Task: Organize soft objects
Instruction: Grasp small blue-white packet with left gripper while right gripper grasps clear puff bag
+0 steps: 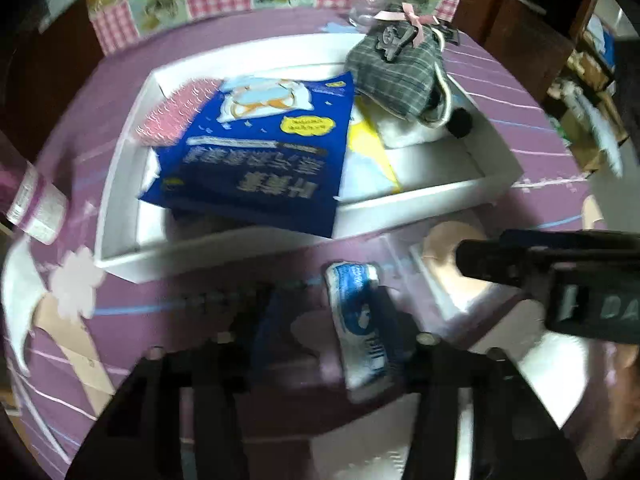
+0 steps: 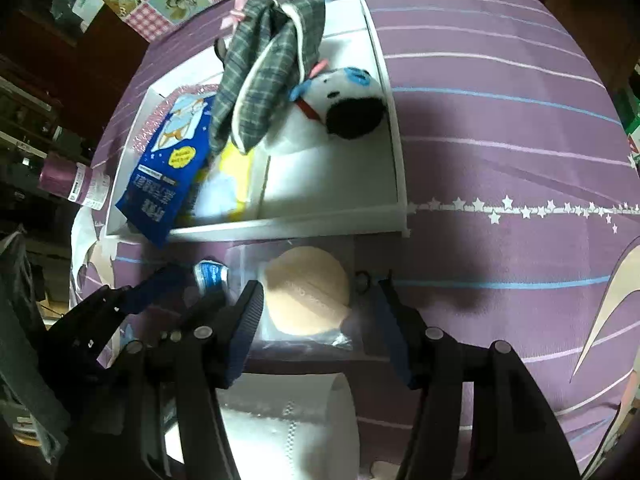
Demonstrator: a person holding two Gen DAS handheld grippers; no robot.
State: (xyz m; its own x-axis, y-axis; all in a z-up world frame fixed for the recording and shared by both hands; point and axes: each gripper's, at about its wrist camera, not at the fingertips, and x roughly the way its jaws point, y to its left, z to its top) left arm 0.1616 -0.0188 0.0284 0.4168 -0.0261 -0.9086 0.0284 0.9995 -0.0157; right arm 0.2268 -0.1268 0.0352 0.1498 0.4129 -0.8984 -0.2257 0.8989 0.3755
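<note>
Oddly legible only in fragments: "DA" on the right gripper point(image 1: 560, 276) at three o'clock in the left view, blurred script on the blue packet point(image 1: 260, 160) in the white tray point(image 1: 224, 248). Small tissue pack point(image 1: 360, 320) beside the spread left gripper point(image 1: 320, 312), long axis twelve-to-six. Right gripper open astride the bagged puff point(image 2: 306, 296); paper roll point(image 2: 292, 428) and plush dog point(image 2: 344, 108) clear only there.
</note>
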